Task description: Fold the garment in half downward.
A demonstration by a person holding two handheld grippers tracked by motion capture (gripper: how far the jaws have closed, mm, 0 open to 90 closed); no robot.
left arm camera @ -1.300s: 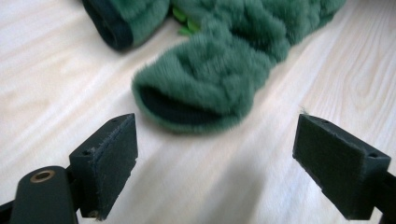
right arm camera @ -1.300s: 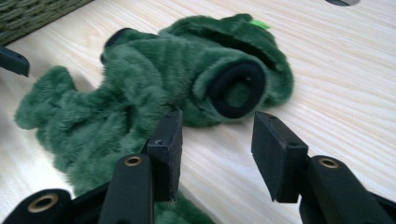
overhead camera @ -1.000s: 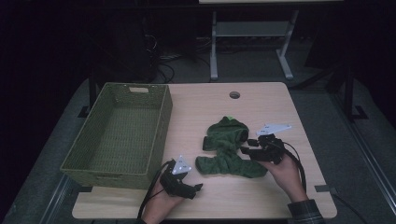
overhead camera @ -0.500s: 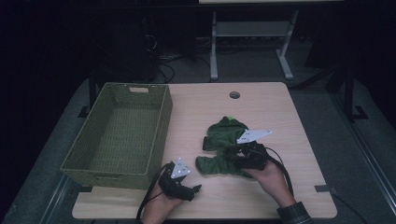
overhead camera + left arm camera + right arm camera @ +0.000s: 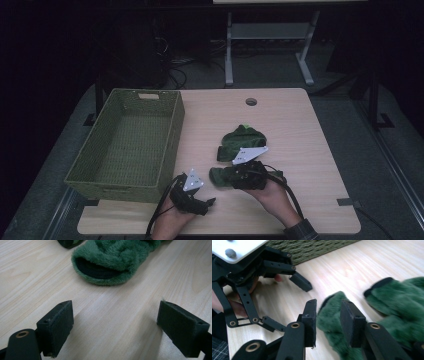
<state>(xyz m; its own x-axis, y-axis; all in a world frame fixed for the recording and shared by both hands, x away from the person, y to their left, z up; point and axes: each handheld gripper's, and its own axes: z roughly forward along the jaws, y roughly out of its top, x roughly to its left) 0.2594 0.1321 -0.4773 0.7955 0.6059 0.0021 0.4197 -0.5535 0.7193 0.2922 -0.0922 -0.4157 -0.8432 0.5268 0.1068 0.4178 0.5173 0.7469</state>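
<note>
We read the green fuzzy slipper (image 5: 226, 176) as light, floppy; pinch its cuff. Right tongs (image 5: 328, 315) just narrowing, fuzz between, unpinched. Left tongs (image 5: 115, 325) released beside the slipper.

Person's right hand is holding black two-jaw right gripper (image 5: 229, 176) over near fuzzy green sock (image 5: 218, 176) on light wooden table (image 5: 300, 130); jaws have just been closing. Second green sock (image 5: 243, 141) is lying just behind. Left gripper (image 5: 206, 202) is resting nr woven green basket (image 5: 127, 142).
</note>
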